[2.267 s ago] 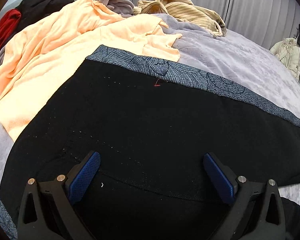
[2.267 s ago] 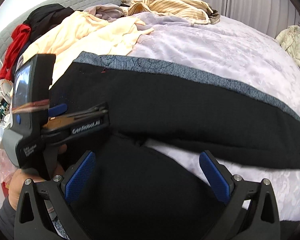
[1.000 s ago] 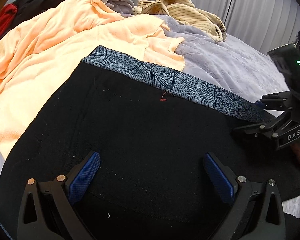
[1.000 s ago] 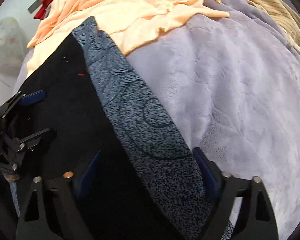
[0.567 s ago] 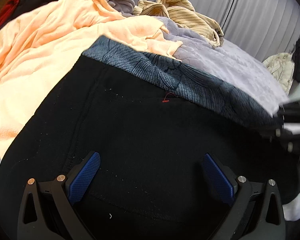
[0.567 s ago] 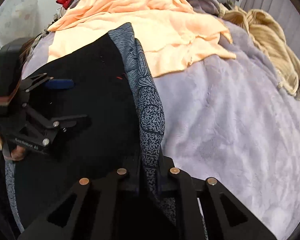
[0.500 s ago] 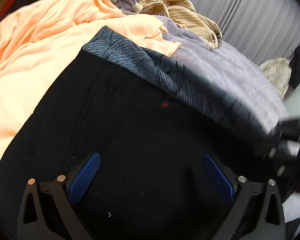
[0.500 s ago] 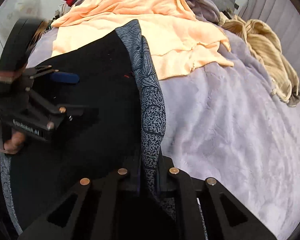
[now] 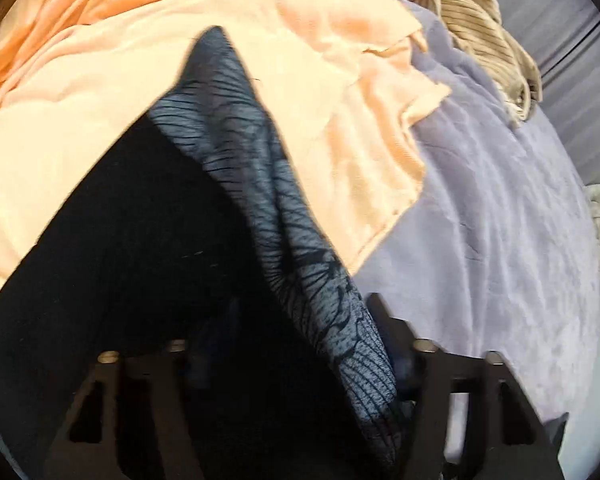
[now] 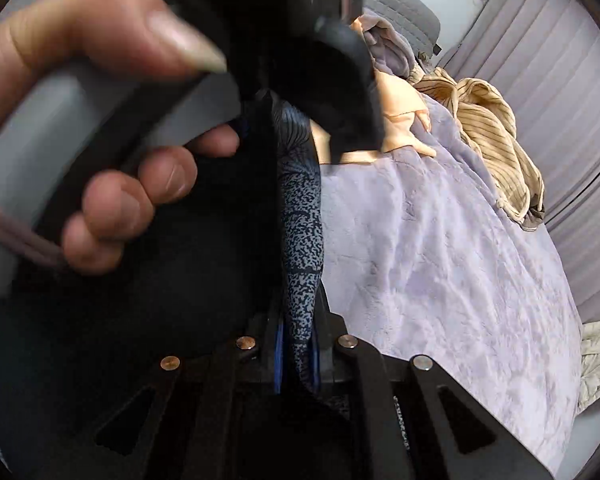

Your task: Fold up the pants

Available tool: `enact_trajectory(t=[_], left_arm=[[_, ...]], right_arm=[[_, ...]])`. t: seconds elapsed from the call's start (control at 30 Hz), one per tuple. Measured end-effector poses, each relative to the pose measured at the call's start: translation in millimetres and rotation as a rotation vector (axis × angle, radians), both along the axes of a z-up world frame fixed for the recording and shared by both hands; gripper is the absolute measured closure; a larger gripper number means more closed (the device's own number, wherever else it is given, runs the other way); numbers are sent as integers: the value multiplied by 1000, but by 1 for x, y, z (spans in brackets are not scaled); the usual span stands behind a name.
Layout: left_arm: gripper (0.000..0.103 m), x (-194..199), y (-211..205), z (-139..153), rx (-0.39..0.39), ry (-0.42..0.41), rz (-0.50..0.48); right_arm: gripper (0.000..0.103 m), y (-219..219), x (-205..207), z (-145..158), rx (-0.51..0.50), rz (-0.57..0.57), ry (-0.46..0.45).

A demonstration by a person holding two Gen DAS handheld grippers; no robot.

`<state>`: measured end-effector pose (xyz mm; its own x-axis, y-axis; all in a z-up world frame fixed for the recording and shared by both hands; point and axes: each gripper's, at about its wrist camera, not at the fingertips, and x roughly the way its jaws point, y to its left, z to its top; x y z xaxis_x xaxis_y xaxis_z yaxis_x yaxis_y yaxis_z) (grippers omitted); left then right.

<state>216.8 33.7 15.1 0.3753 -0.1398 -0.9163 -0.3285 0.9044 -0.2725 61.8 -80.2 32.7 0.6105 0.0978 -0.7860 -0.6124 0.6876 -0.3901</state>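
While the right gripper (image 10: 298,344) clamps the pants (image 10: 302,216) waistband, the left gripper (image 9: 300,344) straddles it, parted.

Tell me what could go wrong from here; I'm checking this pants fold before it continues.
The left claw straddles the patterned waistband without clearly pinching it, so that end may slip. The right claw is shut on the waistband with the person's left hand very close: the two tools could collide. The pants overlap the orange garment, which might drag along.
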Motion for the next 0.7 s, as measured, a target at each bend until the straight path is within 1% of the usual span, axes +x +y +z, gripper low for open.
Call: enact_trajectory(t=[0.03,0.07,0.1,0.13,0.17,0.2,0.27,0.33,0.43,0.5,0.57,0.6,0.7], left_arm=[[70,-7,1,2,-23,-16,-4],[74,-16,4,9,-41,-52,-7],[75,-24,7,15,-52,-80,-13],[81,-35,10,22,-70,-104,-21],[84,-43,11,27,-88,-117,-28],[84,-52,13,33,-91,-134,-31],[84,-71,14,48,-71,-178,-51],[84,-97,12,65,-50,-229,-69],[84,-131,24,80,-59,-295,-92],[84,-155,36,80,-105,-317,-94],[84,-177,46,72,-145,-313,-100],[84,-187,50,66,-156,-310,-103],[84,-201,51,44,-150,-290,-98]], right_arm=[[92,0,0,2,10,-5,2],[92,-2,-2,5,23,-8,2],[92,-1,-4,9,35,-8,1],[92,-2,-8,13,48,-9,-1],[92,-3,-13,17,61,-13,-7],[92,-4,-18,22,69,-19,-14],[92,-3,-31,32,78,-33,-42],[92,1,-48,44,87,-25,-69],[92,9,-77,59,107,4,-94],[92,16,-99,65,111,37,-99],[92,26,-121,62,98,77,-94],[92,31,-129,58,81,91,-92],[93,42,-142,43,44,121,-73]])
